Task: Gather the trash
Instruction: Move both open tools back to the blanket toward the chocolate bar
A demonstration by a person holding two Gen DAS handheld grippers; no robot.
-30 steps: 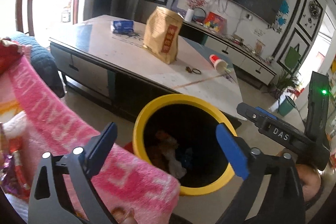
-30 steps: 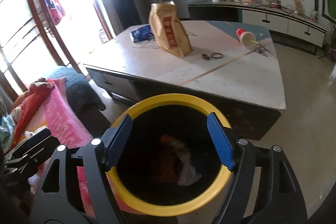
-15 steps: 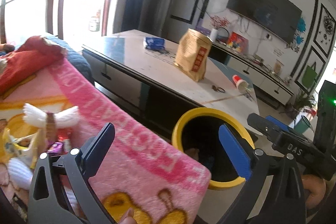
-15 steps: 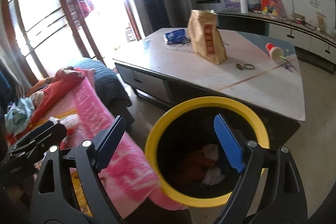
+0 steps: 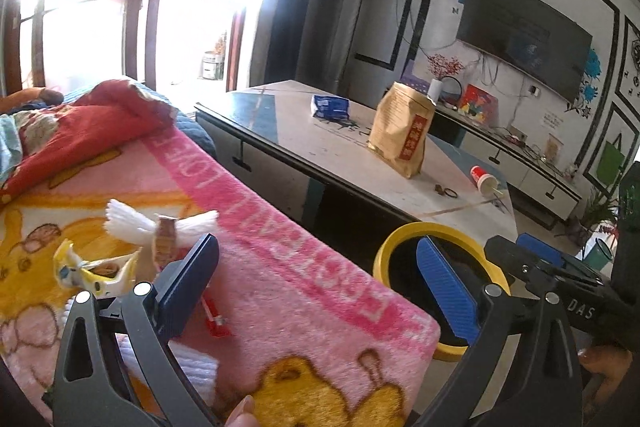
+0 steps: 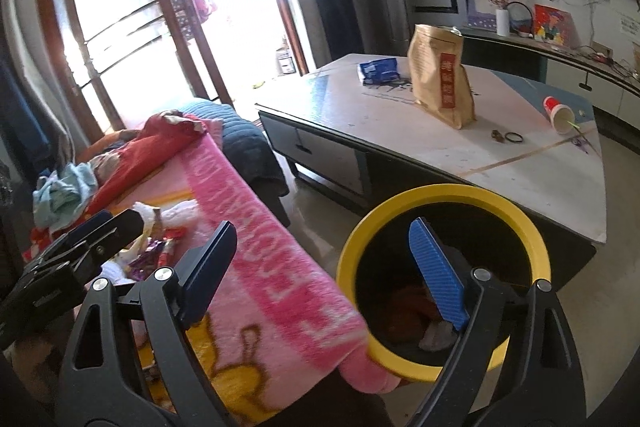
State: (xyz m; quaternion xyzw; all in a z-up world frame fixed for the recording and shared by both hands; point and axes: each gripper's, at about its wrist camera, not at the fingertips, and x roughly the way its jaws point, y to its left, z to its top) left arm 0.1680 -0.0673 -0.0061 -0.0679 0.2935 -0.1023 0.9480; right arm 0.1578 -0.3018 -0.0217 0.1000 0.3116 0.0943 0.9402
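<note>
Your right gripper's (image 6: 320, 267) fingers are standing wide apart and gripping nothing, hanging over the yellow-rimmed bin (image 6: 440, 199) with trash lying at its bottom. Your left gripper's (image 5: 316, 283) fingers are likewise spread and empty, hovering above the pink blanket (image 5: 280, 259), where candy wrappers (image 5: 92, 271) are lying. A brown paper bag (image 6: 440, 79) is standing on the counter (image 6: 520, 163).

Two wrist views angled down, sharing bin (image 5: 436, 291) and table (image 6: 500, 155)
</note>
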